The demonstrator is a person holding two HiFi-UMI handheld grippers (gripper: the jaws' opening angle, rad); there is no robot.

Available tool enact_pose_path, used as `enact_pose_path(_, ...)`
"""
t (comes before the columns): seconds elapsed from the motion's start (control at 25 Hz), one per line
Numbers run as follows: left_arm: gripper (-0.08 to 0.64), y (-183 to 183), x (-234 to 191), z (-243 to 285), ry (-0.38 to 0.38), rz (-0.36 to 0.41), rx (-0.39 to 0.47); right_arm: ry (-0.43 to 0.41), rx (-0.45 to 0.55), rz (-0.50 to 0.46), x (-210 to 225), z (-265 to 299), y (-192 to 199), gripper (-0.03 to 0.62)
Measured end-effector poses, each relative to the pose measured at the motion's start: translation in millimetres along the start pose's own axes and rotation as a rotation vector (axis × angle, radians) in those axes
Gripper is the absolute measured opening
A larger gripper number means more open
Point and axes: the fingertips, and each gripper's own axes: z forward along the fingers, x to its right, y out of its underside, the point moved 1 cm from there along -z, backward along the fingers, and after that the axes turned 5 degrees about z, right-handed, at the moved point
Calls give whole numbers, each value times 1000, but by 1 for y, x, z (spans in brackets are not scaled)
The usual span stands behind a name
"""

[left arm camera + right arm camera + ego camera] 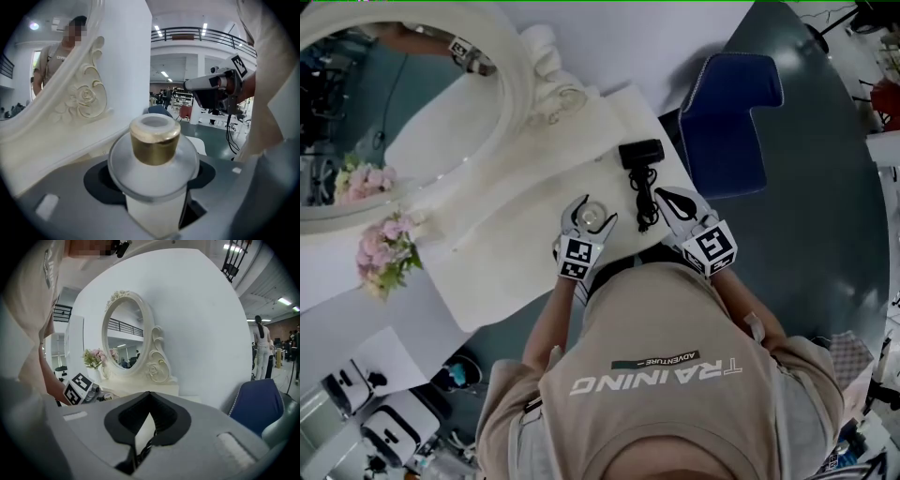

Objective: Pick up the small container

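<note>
The small container, a clear round jar with a gold neck and a white lid, stands near the front edge of the cream dressing table. My left gripper has its fingers on either side of the jar and is shut on it; in the left gripper view the jar fills the gap between the dark pads. My right gripper hovers just right of it with its jaws shut and nothing held, and their tips meet in the right gripper view.
A black device with a coiled black cable lies between the two grippers. An oval mirror in an ornate white frame stands at the back left, with pink flowers beside it. A blue chair is to the right.
</note>
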Motion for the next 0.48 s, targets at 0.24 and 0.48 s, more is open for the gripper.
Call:
enact_pose_path(0.24,356,-6,-12,-42,-96,-29,-4,-70,4,-35,-18,9,-8,3)
enact_pose_path(0.48,356,-21,-22,-74,-155,-60,32,-112,-13,-84,-28,16,-6,3)
